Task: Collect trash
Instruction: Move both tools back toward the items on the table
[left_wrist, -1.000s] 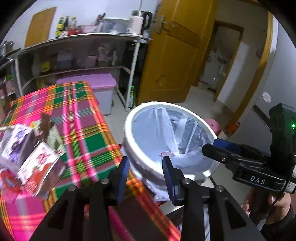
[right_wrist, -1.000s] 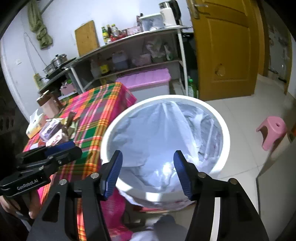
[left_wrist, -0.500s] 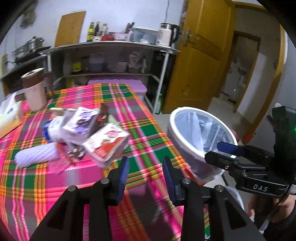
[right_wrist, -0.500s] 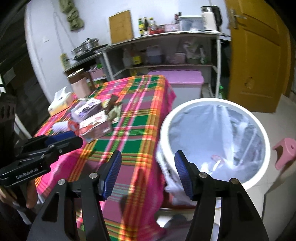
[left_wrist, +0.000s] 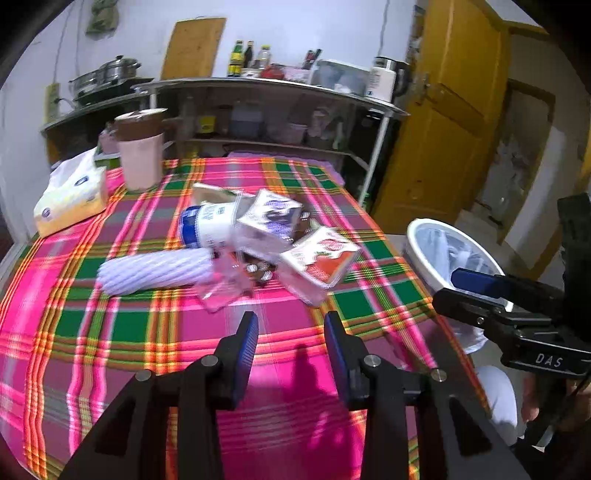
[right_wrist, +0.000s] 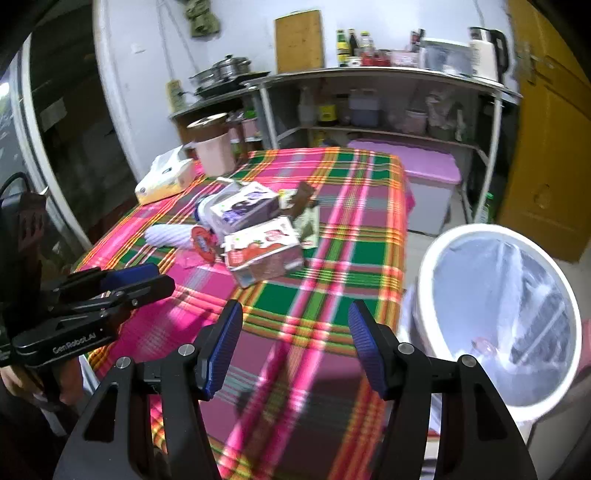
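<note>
We see a table draped in a pink, green and orange plaid cloth (left_wrist: 155, 325) filling most of both views, with a metal kitchen shelf rack (right_wrist: 369, 92) along the far wall and a yellow wooden door (left_wrist: 443, 129) at the far right. To the right of the table stands a round white trash bin lined with a clear plastic bag (right_wrist: 498, 314), its rim just beside the cloth's right edge. In the middle of the table lies the trash, heaped together: a white ribbed plastic sleeve (left_wrist: 155, 269) at the left, a white and blue cylindrical container (left_wrist: 207, 225) behind it, a white and purple carton (left_wrist: 269, 221) leaning over that, and a red and white carton (left_wrist: 321, 262) at the near right of the heap, with small crumpled wrappers (left_wrist: 229, 291) underneath. At the far left sit a pink jug with a brown lid (left_wrist: 142, 147) and a yellow and white tissue pack (left_wrist: 70, 192). Our left gripper (left_wrist: 290, 347) hangs above the near part of the cloth, its blue-padded fingers spread and holding nothing. Our right gripper (right_wrist: 295, 347) hangs over the table's near right corner, spread wider and likewise empty.
</note>
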